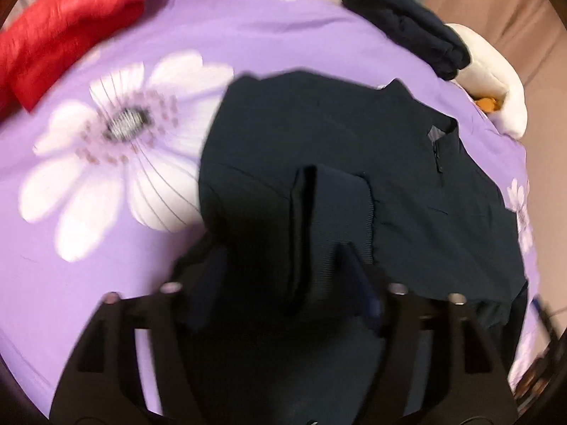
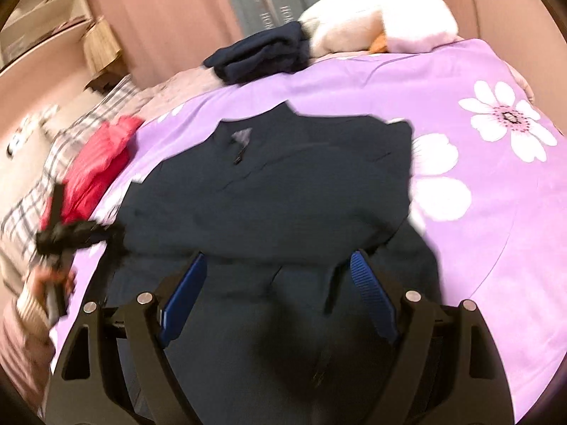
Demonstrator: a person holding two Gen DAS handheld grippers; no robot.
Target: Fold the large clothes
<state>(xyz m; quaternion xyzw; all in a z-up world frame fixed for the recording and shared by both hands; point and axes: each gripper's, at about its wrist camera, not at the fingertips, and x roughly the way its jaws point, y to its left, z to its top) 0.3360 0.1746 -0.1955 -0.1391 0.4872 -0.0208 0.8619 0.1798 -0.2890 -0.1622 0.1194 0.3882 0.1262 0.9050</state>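
Observation:
A dark navy jacket point(image 1: 319, 134) lies spread on the purple flowered bedsheet point(image 1: 106, 283), collar and zip toward the far side. One sleeve is folded across it, and its ribbed cuff point(image 1: 336, 219) lies between the wide-apart jaws of my left gripper point(image 1: 288, 276); the blurred view shows no pinch. In the right wrist view the jacket point(image 2: 283, 184) fills the middle. My right gripper point(image 2: 280, 283) hangs open over its near hem, blue pads point(image 2: 372, 294) clear of the cloth. A hand point(image 2: 53, 283) holds the left gripper point(image 2: 81, 233) at the jacket's left edge.
A red garment point(image 2: 99, 170) lies crumpled at the sheet's left side, next to plaid bedding point(image 2: 42, 191). A folded dark garment point(image 2: 262, 53) and a white plush toy point(image 2: 382, 17) sit at the far edge. Pink curtains and a wooden nightstand point(image 2: 102, 49) stand behind.

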